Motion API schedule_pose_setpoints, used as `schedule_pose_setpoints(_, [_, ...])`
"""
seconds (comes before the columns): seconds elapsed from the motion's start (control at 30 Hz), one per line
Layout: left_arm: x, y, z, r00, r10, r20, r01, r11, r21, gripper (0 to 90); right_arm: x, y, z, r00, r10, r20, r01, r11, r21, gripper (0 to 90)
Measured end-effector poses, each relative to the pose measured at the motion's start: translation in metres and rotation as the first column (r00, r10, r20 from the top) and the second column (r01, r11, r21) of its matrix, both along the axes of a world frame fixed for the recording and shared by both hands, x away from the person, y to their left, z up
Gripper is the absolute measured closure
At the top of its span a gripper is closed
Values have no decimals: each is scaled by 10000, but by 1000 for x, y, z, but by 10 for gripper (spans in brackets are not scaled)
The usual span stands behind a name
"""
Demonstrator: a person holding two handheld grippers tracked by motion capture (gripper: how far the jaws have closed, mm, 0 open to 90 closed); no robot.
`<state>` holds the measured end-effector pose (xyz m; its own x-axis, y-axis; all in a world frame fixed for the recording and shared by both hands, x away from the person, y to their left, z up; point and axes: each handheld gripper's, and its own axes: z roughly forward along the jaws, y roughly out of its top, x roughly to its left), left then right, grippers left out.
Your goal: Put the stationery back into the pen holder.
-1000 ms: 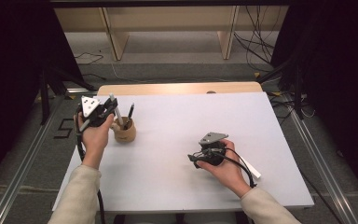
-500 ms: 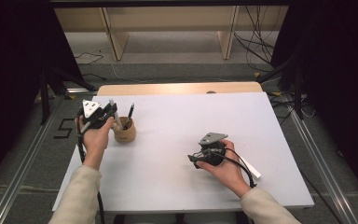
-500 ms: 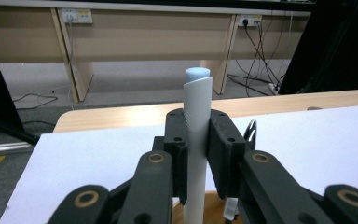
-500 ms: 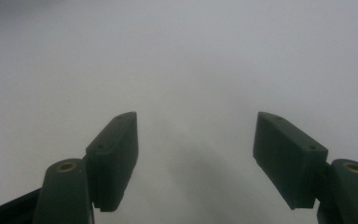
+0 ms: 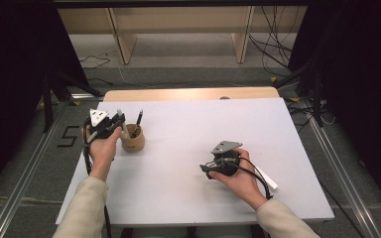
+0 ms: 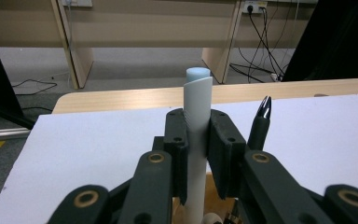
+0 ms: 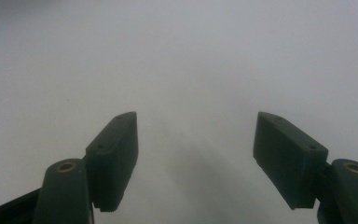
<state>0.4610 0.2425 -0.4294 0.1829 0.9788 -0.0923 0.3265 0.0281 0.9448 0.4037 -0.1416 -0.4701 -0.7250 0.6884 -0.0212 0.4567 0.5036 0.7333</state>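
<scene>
White table surface [image 5: 188, 148] carries the work. Pale marker [image 6: 196, 135] stands upright between the jaws of the left gripper [image 6: 197, 140], clamped at mid-length, long axis vertical, lower end in the wooden cup [image 5: 132, 141] directly below the jaws. A black pen [image 6: 259, 126] stands just beside the right-hand jaw (also in the cup). Right gripper [image 7: 196, 158], well apart from the cup, holds nothing, jaws spread.
</scene>
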Motion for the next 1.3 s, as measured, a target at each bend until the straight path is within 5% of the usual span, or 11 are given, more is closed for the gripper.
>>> schedule_pose_setpoints(0.8, [2,5,-7,9996,265,-68,-265,9996,25,756,0,1,-1,10000,-20,-12,20,10000,-48,312])
schedule_pose_setpoints(1.3, [-6,9,0,9974,675,233,-677,9977,68,566,0,-2,0,10000,-89,-18,89,10000,-27,304])
